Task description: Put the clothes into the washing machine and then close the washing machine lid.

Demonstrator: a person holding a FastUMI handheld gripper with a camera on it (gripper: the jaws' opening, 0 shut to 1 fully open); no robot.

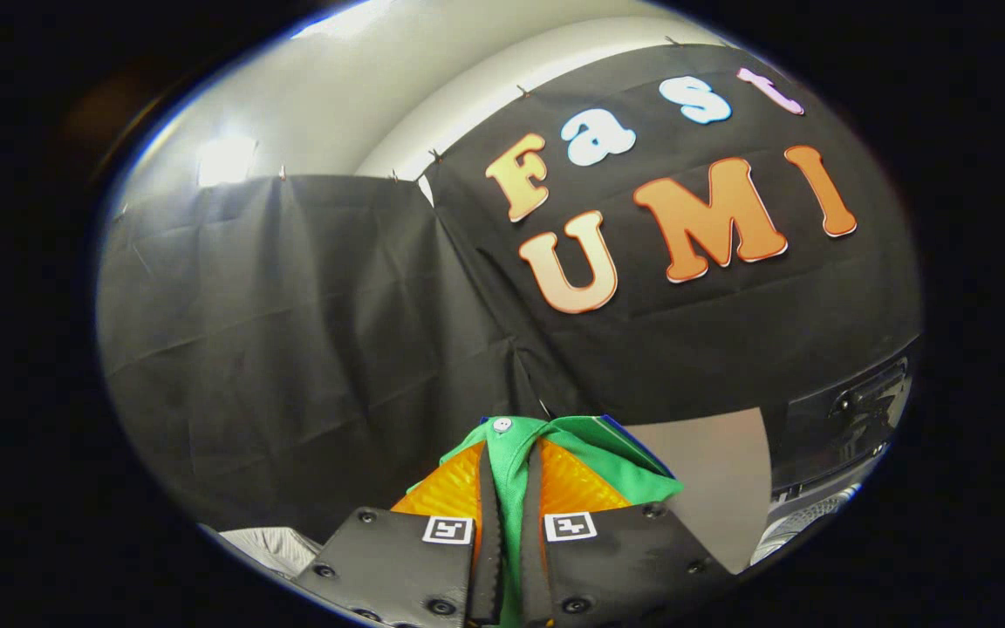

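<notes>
We see the hand-held gripper (pixel 509 475) with its two fingers drawn close together, and between them runs a strip of bright green fabric. This is a green knitted garment (pixel 555 440) with a small pale button (pixel 502 425) near its top edge, and both fingers press on it from either side, so the garment is pinched and lifted in the grip. The cloth bunches up just ahead of the fingertips and spills over to the right of the right finger, where a fold with a thin dark blue edge slopes down. More of the green shows low down in the narrow gap between the fingers.

Beyond the garment we see the black cloth wall (pixel 293 331) of the booth, creased and hanging in two panels that meet at a seam almost straight ahead of the fingers. Above the cloth there is a pale wall or ceiling (pixel 337 96) with a bright patch of light on it.

To the right of the gripper, past the green fold, we see a plain grey flat surface (pixel 721 488). Farther right and a little beyond it sits a dark glossy panel (pixel 851 419) with a recessed handle-like part, and below that a curved light-coloured ribbed part; we cannot tell for sure what these belong to. Low to the left of the left finger lies a small patch of pale ridged material (pixel 271 545), too little of it in view to name.
</notes>
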